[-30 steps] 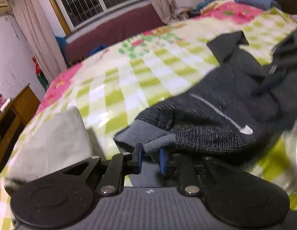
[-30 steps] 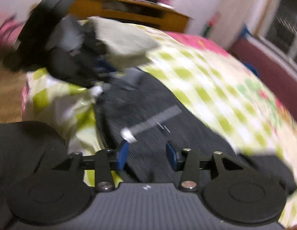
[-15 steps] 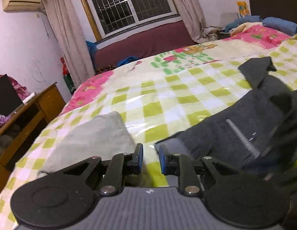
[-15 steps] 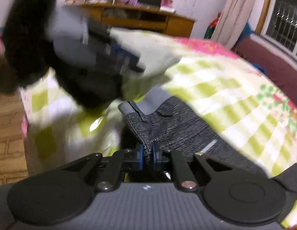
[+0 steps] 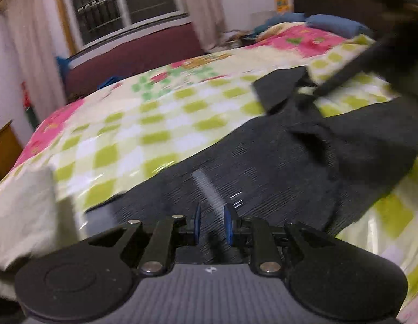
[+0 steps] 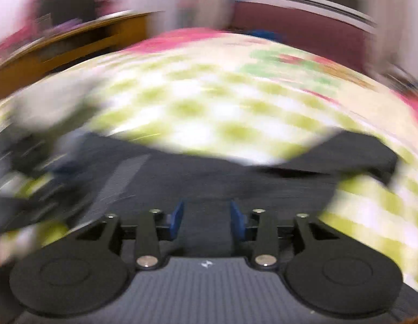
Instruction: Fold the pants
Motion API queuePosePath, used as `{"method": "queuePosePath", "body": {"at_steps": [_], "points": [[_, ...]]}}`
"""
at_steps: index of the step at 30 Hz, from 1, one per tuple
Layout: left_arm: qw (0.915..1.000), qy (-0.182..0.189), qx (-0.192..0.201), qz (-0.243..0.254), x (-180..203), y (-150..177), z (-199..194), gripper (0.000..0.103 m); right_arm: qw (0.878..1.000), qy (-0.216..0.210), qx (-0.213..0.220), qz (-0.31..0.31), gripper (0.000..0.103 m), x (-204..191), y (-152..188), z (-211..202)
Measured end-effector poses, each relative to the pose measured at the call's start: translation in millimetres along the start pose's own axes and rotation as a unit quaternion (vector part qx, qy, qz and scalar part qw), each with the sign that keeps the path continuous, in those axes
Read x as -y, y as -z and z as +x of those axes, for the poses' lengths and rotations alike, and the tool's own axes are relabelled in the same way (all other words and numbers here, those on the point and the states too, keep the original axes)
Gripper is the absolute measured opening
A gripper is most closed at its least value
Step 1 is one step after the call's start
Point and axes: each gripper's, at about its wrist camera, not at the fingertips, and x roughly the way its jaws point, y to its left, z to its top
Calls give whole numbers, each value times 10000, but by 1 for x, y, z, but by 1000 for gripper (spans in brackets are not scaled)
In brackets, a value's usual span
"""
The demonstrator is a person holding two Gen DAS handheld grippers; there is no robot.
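Note:
Dark grey pants [image 5: 276, 167] with a pale stripe lie spread across the checked bedcover [image 5: 133, 124]. My left gripper [image 5: 212, 225] hovers just above the pants near the stripe, its blue pads a little apart with nothing between them. In the blurred right wrist view the pants [image 6: 209, 178] stretch left to right, and my right gripper [image 6: 206, 219] is open and empty above their middle. The right gripper's dark body [image 5: 392, 54] shows at the far right of the left wrist view, and the left gripper is a dark blur [image 6: 28, 167] at the left of the right wrist view.
A pale grey folded cloth [image 5: 25, 210] lies on the bed's near left corner. A wooden desk [image 6: 74, 43] stands beyond the bed. A maroon sofa [image 5: 128, 59] and window are along the far wall. Blue pillows [image 5: 327, 23] lie at the bed's head.
The right gripper, shut on the waistband half a second ago, has let go and opened. Both grippers have swung over the middle of the pants, which now lie flatter.

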Motion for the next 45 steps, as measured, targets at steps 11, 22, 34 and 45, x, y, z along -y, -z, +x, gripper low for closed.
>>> {"method": "queuePosePath", "body": {"at_steps": [11,22,34,45], "points": [[9980,441,-407,176,29,-7,38,36,8793,170,756,4699,49,243,-11,96],[9963,290,-634,497,41,-17,45,36,8794,663,1552,4451,7,269,-32,71],[9885,128,-719,1323,84,-19,43,35,8478,1643,2418,4425,7,277,113,-186],[9759,-148,-1065,1900,103,-29,50,35,7711,1529,1911,5878,28,312,251,-160]]}}
